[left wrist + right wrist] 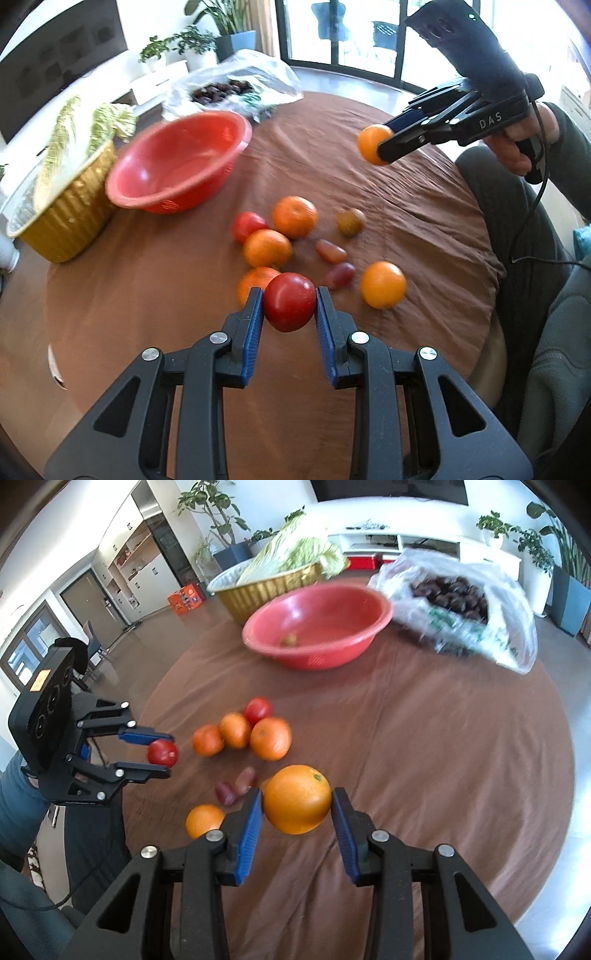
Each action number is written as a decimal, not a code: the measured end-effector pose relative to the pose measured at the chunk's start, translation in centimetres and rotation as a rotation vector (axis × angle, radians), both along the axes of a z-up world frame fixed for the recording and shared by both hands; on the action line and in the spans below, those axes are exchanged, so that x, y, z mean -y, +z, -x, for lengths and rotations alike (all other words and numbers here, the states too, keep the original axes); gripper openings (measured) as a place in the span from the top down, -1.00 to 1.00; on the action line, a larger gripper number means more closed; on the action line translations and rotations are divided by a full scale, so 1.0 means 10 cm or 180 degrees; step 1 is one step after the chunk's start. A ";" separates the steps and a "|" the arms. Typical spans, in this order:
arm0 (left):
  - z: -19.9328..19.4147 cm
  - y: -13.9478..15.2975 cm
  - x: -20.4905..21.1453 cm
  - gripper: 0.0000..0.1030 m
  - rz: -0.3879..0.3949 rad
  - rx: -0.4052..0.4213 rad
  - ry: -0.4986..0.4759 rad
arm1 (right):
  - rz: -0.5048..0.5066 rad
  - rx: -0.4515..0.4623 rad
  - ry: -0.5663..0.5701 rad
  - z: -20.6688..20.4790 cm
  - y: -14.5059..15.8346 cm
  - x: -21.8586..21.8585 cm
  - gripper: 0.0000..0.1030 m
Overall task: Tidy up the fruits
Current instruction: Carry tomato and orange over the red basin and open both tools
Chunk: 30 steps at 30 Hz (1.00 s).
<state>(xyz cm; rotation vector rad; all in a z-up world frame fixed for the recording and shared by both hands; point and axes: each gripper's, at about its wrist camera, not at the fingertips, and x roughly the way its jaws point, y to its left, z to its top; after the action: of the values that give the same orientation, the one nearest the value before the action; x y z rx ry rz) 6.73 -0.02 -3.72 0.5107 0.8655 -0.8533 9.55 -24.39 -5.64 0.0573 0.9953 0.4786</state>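
My left gripper is shut on a red tomato, held above the brown cloth; the right wrist view shows that left gripper and tomato at the left. My right gripper is shut on an orange, also lifted; in the left wrist view the right gripper and its orange hang at upper right. On the cloth lie several oranges, another tomato, two reddish grapes and a small brownish fruit. The red bowl stands beyond, with one small fruit inside.
A gold foil tray with cabbage sits beside the red bowl. A clear plastic bag of dark chestnuts lies at the table's far side. A person's hand holds the right gripper. The round table is covered in brown cloth.
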 end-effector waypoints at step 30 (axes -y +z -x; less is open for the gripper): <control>-2.11 -0.03 0.51 0.49 -0.0177 -0.0006 0.0521 | 0.0472 0.0155 0.0196 -1.80 0.01 -0.45 0.21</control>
<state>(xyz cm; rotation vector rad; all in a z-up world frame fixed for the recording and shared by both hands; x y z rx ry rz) 27.81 -5.10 -4.01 0.4804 0.9216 -0.6818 27.60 -19.90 -5.51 -0.1177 0.9841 0.4591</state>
